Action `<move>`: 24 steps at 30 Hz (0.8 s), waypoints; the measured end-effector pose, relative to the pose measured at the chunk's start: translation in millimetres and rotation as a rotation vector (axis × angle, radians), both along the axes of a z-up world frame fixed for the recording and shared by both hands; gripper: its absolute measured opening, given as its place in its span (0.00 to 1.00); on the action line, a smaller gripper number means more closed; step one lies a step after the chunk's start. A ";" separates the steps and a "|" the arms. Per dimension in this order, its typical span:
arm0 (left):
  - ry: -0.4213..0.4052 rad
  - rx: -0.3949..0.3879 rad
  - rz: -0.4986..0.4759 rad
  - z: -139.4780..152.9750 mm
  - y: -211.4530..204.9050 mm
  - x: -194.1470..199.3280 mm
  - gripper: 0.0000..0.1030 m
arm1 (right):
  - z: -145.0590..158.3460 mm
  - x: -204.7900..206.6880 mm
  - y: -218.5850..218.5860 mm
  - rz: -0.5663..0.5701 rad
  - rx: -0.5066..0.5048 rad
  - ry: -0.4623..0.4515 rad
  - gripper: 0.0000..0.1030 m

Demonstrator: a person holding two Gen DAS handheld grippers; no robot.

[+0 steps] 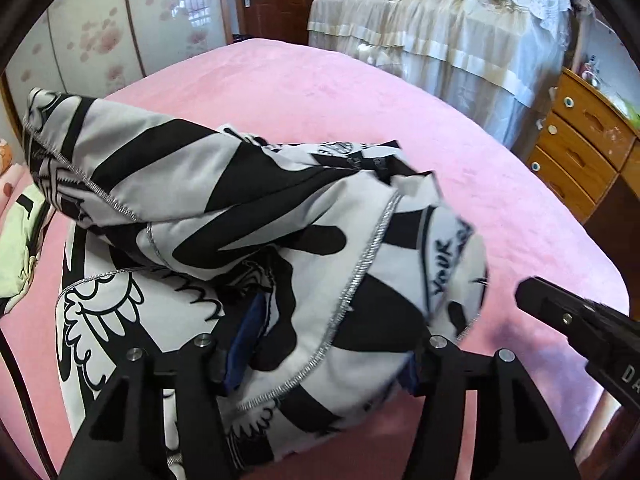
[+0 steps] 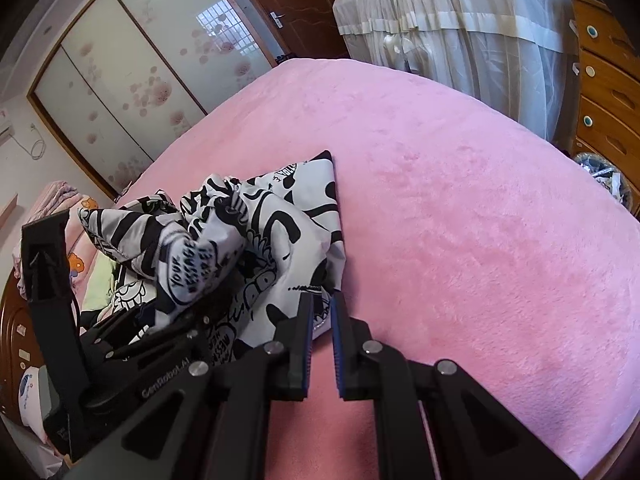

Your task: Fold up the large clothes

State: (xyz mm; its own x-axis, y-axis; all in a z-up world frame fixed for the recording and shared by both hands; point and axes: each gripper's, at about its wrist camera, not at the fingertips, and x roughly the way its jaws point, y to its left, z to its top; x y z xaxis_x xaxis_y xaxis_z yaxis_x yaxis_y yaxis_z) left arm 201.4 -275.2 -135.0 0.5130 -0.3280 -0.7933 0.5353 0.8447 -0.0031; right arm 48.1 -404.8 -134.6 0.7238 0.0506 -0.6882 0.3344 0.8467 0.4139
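Observation:
A black-and-white printed garment (image 1: 248, 208) lies bunched in a heap on the pink bed cover (image 1: 500, 200). My left gripper (image 1: 316, 364) reaches into the near side of the heap. Its fingers (image 1: 216, 360) stand wide apart and loose folds lie between and over them, so it is open. In the right wrist view the garment (image 2: 280, 232) sits left of centre. My right gripper (image 2: 322, 304) is shut, with its tips at the garment's near right edge. From the left wrist view the right gripper (image 1: 520, 296) shows a strip of pink between it and the cloth.
A wooden chest of drawers (image 1: 576, 152) stands to the right of the bed, with a waste basket (image 2: 604, 180) beside it. A second bed with a white lace cover (image 1: 440, 32) is behind. Flowered sliding wardrobe doors (image 2: 120, 80) are at the back left. Pillows and bedding (image 1: 16, 248) lie at the left.

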 end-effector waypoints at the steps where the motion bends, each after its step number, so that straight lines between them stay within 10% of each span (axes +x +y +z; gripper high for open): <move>1: 0.002 -0.002 -0.005 1.2 -1.1 -1.9 0.57 | 1.2 -0.4 0.4 0.001 0.000 -0.003 0.08; 17: 0.035 -0.071 -0.060 48.2 42.2 -32.1 0.71 | 45.4 1.3 16.6 0.095 -0.057 -0.059 0.09; 19: 0.022 -0.089 -0.048 59.7 63.0 -36.3 0.73 | 54.5 7.4 24.2 0.145 -0.077 -0.071 0.22; 21: 0.014 -0.103 -0.027 68.4 81.0 -35.6 0.75 | 63.7 15.3 33.8 0.207 -0.103 -0.091 0.57; 24: -0.002 -0.108 0.035 73.9 112.0 -27.0 0.75 | 72.0 31.1 55.6 0.314 -0.206 -0.124 0.66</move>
